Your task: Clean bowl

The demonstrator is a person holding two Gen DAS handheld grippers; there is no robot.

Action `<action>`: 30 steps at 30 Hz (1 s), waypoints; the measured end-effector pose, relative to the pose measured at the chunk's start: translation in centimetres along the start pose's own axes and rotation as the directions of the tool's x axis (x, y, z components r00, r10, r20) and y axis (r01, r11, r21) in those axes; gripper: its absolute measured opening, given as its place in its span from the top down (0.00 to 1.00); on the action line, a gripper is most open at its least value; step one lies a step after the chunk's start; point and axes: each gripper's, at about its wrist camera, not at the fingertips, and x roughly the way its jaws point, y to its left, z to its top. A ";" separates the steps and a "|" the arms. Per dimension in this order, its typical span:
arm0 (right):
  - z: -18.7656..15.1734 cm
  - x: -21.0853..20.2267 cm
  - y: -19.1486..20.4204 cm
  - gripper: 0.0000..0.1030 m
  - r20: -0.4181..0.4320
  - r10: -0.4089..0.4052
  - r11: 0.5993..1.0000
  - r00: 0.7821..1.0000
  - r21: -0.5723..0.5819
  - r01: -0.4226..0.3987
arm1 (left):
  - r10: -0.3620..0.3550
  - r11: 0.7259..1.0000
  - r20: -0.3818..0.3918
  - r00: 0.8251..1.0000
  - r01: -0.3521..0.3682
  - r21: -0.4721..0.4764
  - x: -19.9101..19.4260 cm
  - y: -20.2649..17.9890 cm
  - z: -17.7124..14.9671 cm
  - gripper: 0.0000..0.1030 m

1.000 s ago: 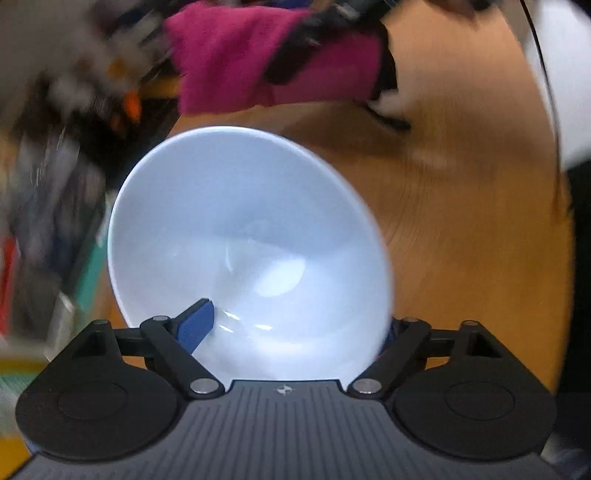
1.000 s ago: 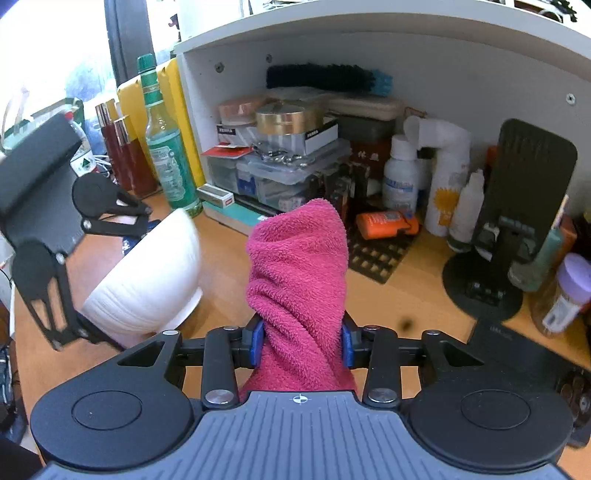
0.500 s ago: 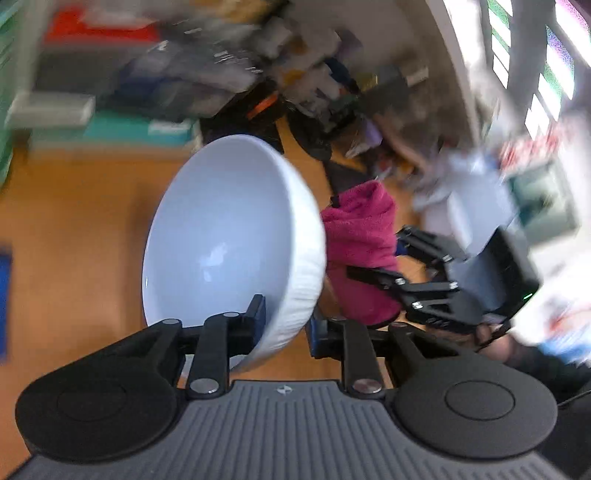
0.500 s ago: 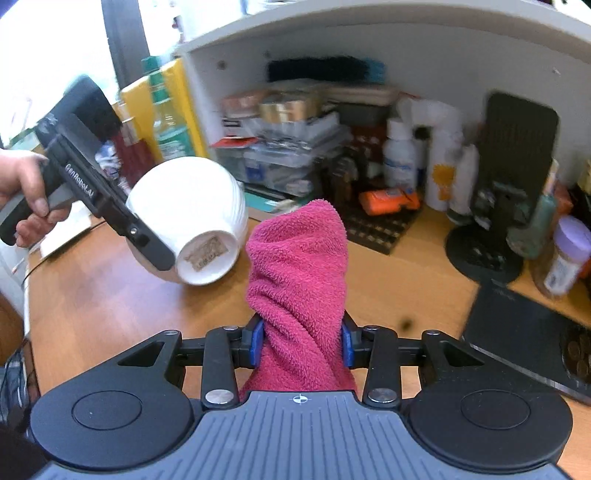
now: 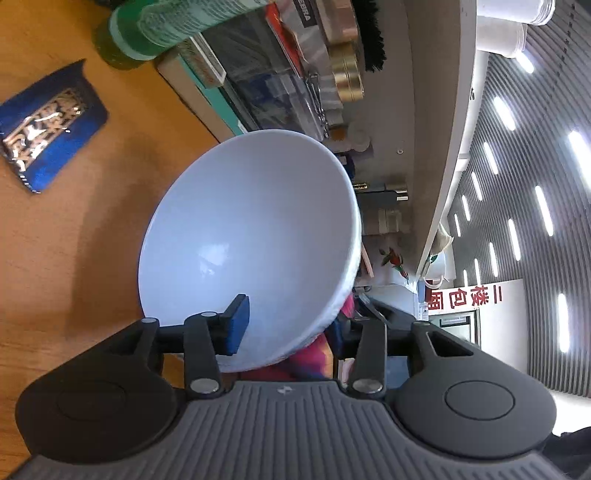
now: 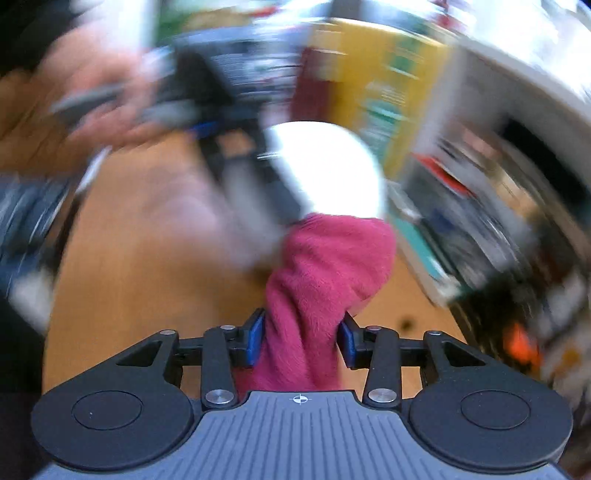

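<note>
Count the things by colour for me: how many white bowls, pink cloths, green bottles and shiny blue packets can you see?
White bowl: 1
Pink cloth: 1
Green bottle: 1
Shiny blue packet: 1
Total: 4

Open tabletop (image 5: pixel 110 206) lies to the left of the raised bowl (image 5: pixel 255 236), broken only by a blue packet (image 5: pixel 51 125) lying flat. Behind the bowl it's tight: a green bottle (image 5: pixel 155 33) and stacked boxes (image 5: pixel 266 85) crowd the shelf (image 5: pixel 443 147) wall to wall. On the bowl's outer side the cloth (image 6: pixel 325 280) fills the gap, right up against it. Bare wood (image 6: pixel 140 288) shows beside the cloth.
</note>
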 end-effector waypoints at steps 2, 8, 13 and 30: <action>0.0 -0.7 -1.0 0.60 -0.015 -0.048 0.996 0.999 0.072 0.049 | -0.009 1.000 -0.001 1.000 0.009 0.000 0.1 -0.2 -0.4 0.54; 1.0 1.8 -2.7 0.59 -0.084 -0.167 0.979 0.982 0.104 0.176 | -0.023 1.000 0.000 1.000 0.023 -0.007 0.3 -0.1 -0.4 0.50; 1.9 1.1 1.8 0.60 -0.008 -0.070 0.992 0.997 -0.105 0.069 | -0.035 0.999 0.009 0.999 0.035 -0.019 0.4 0.0 -0.3 0.48; -4.9 -0.4 -3.3 0.00 0.022 0.025 0.628 0.999 0.778 -0.033 | 0.028 0.999 -0.015 0.999 -0.028 0.019 0.4 -0.7 -0.1 0.42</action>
